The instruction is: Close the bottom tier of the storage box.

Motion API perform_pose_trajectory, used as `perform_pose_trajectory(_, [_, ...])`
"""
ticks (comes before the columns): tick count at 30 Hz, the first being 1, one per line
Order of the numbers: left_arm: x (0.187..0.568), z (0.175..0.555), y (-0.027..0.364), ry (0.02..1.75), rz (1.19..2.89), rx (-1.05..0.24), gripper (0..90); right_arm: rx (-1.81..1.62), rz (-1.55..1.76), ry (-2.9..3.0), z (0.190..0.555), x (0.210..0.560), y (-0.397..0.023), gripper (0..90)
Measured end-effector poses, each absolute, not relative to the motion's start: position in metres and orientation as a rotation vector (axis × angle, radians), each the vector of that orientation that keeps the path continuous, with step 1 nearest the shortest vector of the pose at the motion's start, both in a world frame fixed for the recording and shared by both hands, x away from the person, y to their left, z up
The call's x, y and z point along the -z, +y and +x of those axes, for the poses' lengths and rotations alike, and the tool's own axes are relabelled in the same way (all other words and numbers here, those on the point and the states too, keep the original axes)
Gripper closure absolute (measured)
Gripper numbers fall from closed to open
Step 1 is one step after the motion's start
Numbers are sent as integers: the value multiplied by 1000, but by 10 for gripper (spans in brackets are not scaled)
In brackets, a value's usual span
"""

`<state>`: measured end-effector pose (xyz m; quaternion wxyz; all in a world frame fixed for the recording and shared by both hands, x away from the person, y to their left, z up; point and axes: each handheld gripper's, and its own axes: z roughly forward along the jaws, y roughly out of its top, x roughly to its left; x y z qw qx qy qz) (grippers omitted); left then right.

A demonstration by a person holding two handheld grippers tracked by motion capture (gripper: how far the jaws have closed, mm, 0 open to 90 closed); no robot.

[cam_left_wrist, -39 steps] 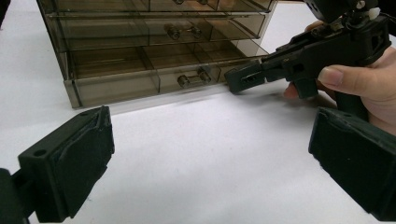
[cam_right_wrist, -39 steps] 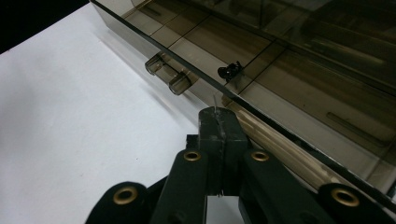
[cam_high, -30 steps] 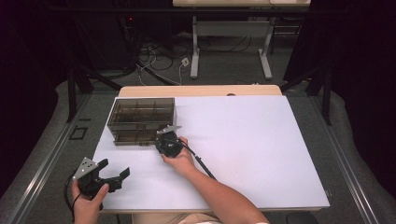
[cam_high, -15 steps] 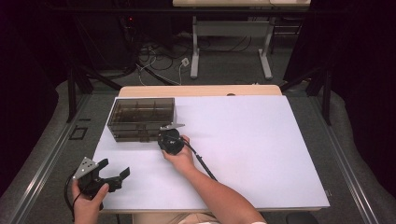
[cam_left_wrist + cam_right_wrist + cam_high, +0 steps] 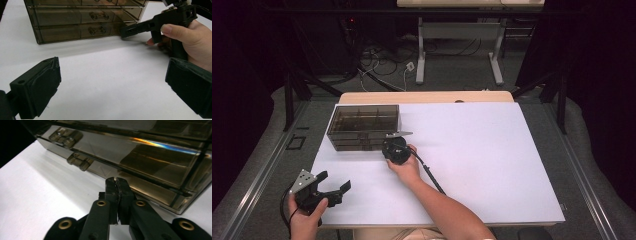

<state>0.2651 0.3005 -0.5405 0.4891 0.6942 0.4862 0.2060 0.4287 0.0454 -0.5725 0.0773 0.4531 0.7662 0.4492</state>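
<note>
Two drawer handles [image 5: 75,150] close up; right hand-held gripper [image 5: 117,185] closed, empty, beside drawer box [image 5: 364,126]

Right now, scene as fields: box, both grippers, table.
box: smoked clear drawer box, at the far left of the table, drawers shut, handles face the person
right gripper: shut, nothing between the jaws, tips at the box's lowest drawer front near its right end; contact cannot be told
left gripper: open, holds nothing, at the table's near left corner, apart from the box
table: white top, bare apart from the box
</note>
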Motion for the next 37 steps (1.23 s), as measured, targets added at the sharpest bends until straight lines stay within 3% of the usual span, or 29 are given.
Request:
perform_pose_trajectory(26, [542, 265, 300, 1185, 1697, -496, 4, -1506, 1145, 2313, 386, 559, 18, 534])
perform_pose_trajectory(37, [541, 267, 297, 1164, 1703, -492, 4, -1434, 1155, 2313, 363, 545, -19, 287])
